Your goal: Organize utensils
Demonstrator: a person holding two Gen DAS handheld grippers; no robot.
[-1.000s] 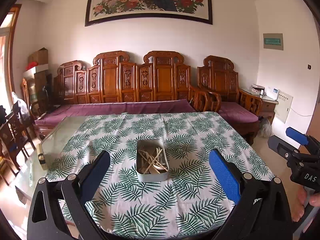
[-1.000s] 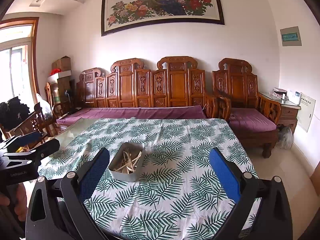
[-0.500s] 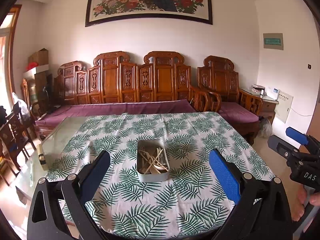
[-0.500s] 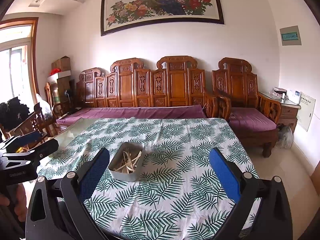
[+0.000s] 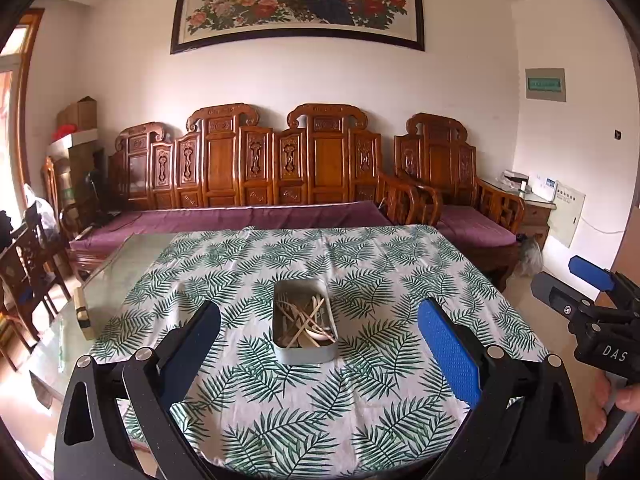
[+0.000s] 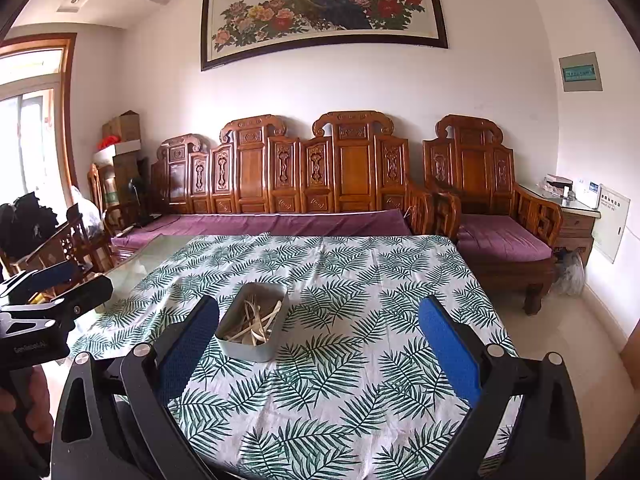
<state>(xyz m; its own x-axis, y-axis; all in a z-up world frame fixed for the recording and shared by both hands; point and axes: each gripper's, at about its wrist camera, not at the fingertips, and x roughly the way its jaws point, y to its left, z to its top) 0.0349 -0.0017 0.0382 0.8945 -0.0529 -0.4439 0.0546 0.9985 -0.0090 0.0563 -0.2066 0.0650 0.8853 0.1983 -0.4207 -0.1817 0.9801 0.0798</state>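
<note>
Left wrist view, tin: a metal tin sits near the middle of the tabletop on a fern-print cloth; pale wooden utensils lie crossed in a loose heap inside it.
Left wrist view, my left hand-held gripper: spread wide, blue pads well apart, holding nothing, touching nothing, short of the tin.
Left wrist view, other side: my right hand-held gripper hangs off the tabletop's right edge.
Right wrist view, tin: the same tin lies left of centre, utensils all inside; none seen loose on the cloth.
Right wrist view, my right hand-held gripper: wide apart, empty, clear of tin and cloth.
Progress: utensils are gathered in the tin, yet jumbled. This fits either a finished collecting job or a heap waiting to be sorted; I cannot tell which.
</note>
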